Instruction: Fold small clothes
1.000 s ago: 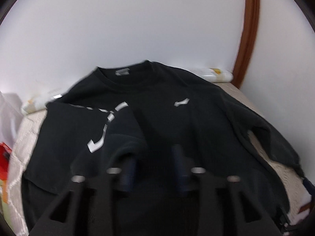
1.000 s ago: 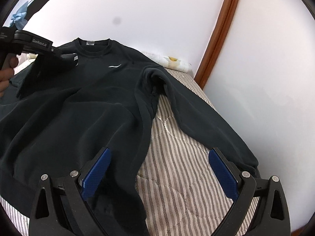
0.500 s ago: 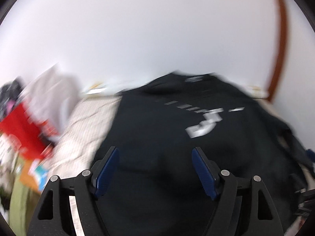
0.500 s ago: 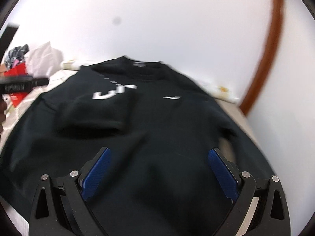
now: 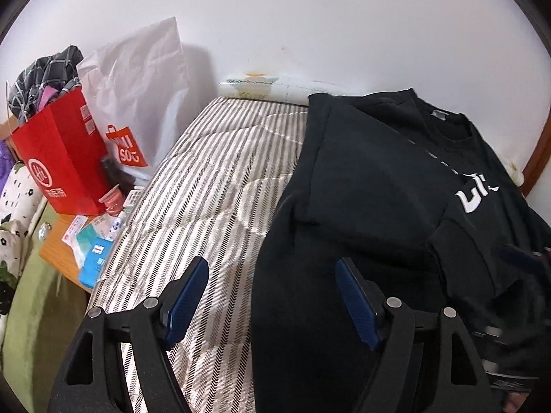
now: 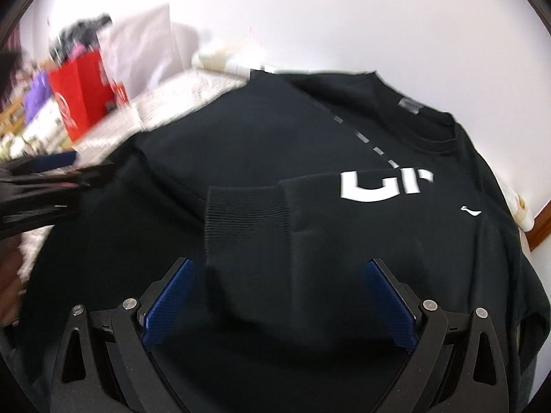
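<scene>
A black sweatshirt (image 6: 344, 130) lies spread on a bed with a striped quilted cover (image 5: 213, 186), its collar toward the white wall (image 5: 310, 17) and one sleeve folded across the chest so that the ribbed cuff (image 6: 246, 220) rests on the body just beside large white lettering. The right gripper (image 6: 279, 304) hangs over the lower front of the garment with its blue-padded fingers (image 6: 389, 306) spread wide and nothing pressed between them; the folded sleeve lies below and between them. The left gripper (image 5: 272, 303) is poised at the sweatshirt's side edge, one finger above the bare striped cover and the other above the black cloth; its jaws have just been opening and now stand apart, gripping nothing. In the right wrist view the left gripper shows as a dark blur at the left margin, with part of a hand (image 6: 10, 275) beneath it. Beyond the bed's far side stand a red paper bag (image 5: 62, 161) stuffed with checked cloth and a white shopping bag (image 5: 137, 86) leaning on the wall, beside a wooden worktop (image 5: 58, 251) scattered with small packets. A brown wooden frame (image 5: 537, 158) edges the wall at the right.
</scene>
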{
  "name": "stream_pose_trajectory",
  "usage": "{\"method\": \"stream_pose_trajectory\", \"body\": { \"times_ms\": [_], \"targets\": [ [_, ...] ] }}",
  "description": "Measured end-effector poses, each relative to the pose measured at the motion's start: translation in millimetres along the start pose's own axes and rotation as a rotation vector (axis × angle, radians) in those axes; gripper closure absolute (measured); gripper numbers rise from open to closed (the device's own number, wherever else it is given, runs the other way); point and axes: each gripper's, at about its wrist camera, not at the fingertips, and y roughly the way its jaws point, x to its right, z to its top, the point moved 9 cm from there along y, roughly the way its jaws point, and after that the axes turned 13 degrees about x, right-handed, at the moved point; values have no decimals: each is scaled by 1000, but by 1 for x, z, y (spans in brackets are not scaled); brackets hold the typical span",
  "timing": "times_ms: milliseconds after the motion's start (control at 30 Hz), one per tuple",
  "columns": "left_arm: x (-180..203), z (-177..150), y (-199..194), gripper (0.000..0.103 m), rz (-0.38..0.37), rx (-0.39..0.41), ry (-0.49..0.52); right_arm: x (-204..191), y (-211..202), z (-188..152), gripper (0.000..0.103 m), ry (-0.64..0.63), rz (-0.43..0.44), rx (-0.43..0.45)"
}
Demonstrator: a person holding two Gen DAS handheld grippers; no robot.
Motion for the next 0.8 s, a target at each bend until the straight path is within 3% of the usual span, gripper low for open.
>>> {"method": "stream_pose_trajectory", "body": {
  "times_ms": [133, 167, 233, 267, 300, 367, 567, 667, 800],
  "targets": [
    [10, -4, -1, 27, -37, 19, 7, -5, 20, -3, 15, 8, 10, -8],
    [12, -7, 2, 27, -42, 8, 6, -2, 19, -1, 39, 15, 16, 6],
    [16, -13, 8, 27, -42, -21, 19, 3, 18, 3, 53, 17, 19, 10],
    [17, -16, 10, 27, -35, -30, 29, 9, 16, 6, 69, 32, 25, 22],
    [18, -19, 11, 27, -26, -37, 37, 18, 12, 11, 72, 53, 35, 34],
    [17, -23, 14, 27, -16, -52, 42, 39, 0, 18, 72, 85, 36, 60],
    [11, -26, 18, 27, -28, -74, 1, 171, -57, 30, 72, 268, -158, 192],
    [13, -26, 18, 26, -22, -75, 15, 248, -62, -1, 71, 410, -249, 147],
    [12, -26, 19, 25, -25, -77, 13, 281, -51, -40, 70, 538, -232, 54]
  ]
}}
